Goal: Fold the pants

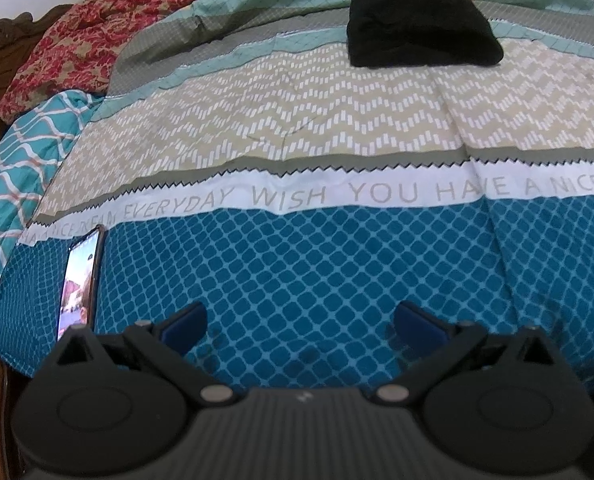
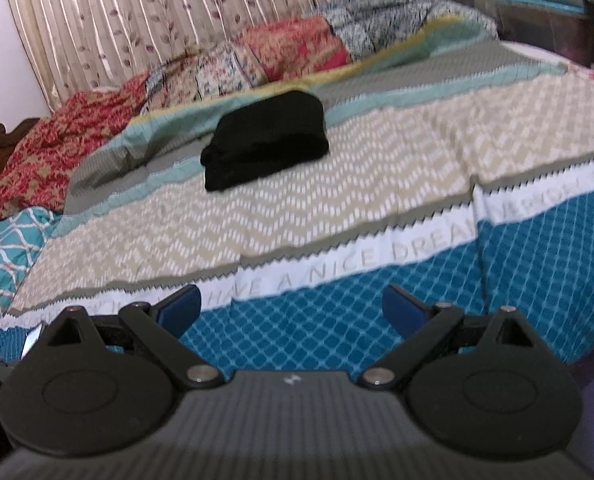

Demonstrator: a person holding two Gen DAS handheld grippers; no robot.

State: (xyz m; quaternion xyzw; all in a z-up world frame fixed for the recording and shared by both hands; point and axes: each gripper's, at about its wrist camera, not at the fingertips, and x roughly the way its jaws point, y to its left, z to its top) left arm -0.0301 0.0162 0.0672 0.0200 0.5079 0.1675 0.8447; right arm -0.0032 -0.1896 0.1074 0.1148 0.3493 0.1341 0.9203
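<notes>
Patterned bedding covers the bed (image 1: pixel 337 272) from its blue diamond-print near edge to the heaped quilts at the far end. Nearest, the left tongs (image 1: pixel 300 322) hang over the blue band with their blue pads wide apart and nothing between them; the right tongs (image 2: pixel 291 307) are likewise spread and empty above the same edge. Just left of the left tongs a phone (image 1: pixel 81 280) lies on the blue print, its screen lit. Farther on, past the white lettered stripe and the beige zigzag band, the pants (image 1: pixel 421 28) sit as a compact black folded bundle, well apart from both tongs. Judging by that tidy stack, the folding looks finished, with little or nothing left. How many layers the bundle has cannot be made out, and the right view is blurred.
</notes>
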